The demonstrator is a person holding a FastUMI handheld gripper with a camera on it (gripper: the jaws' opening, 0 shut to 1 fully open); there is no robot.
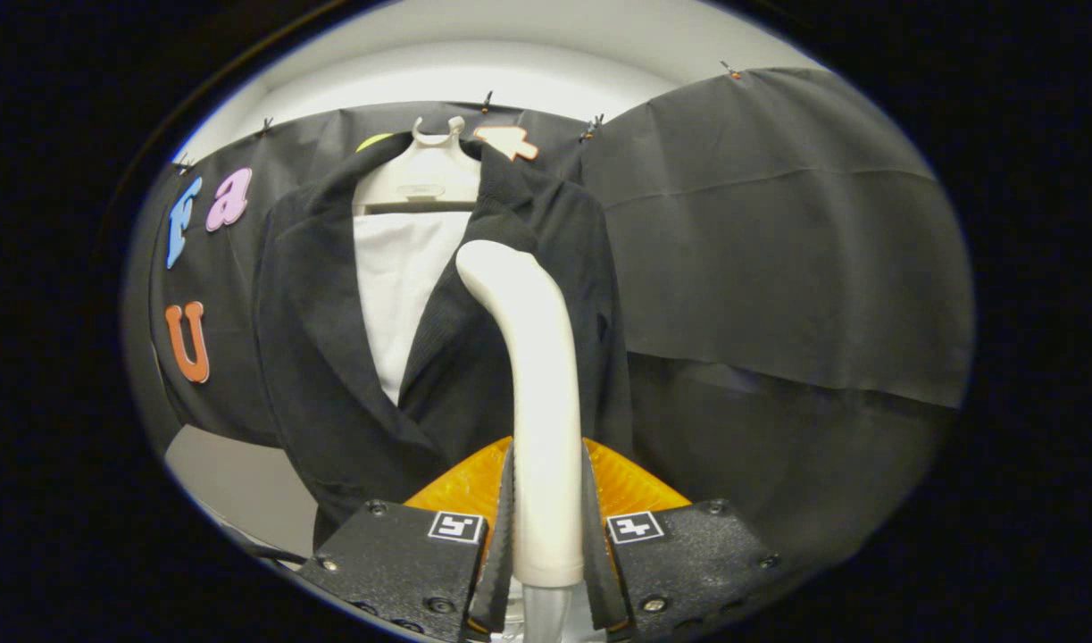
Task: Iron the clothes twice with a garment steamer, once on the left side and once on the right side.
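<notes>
The garment steamer (532,357), pinched at its handle by the hand-held gripper (546,545), was held at frame centre before the dark jacket (331,357); apparently mid-pass, a steady vertical stroke seemed required next.

Booth wall (760,232) is formed by black cloth, hung in two panels meeting at a corner behind the hanging garment. The cloth is fastened along its top edge by small clips (592,128). Horizontal creases are seen across the right panel. Above the cloth, a pale wall and ceiling (474,71) are evenly lit. A pale surface (233,482) is exposed below the left panel's hem.
</notes>
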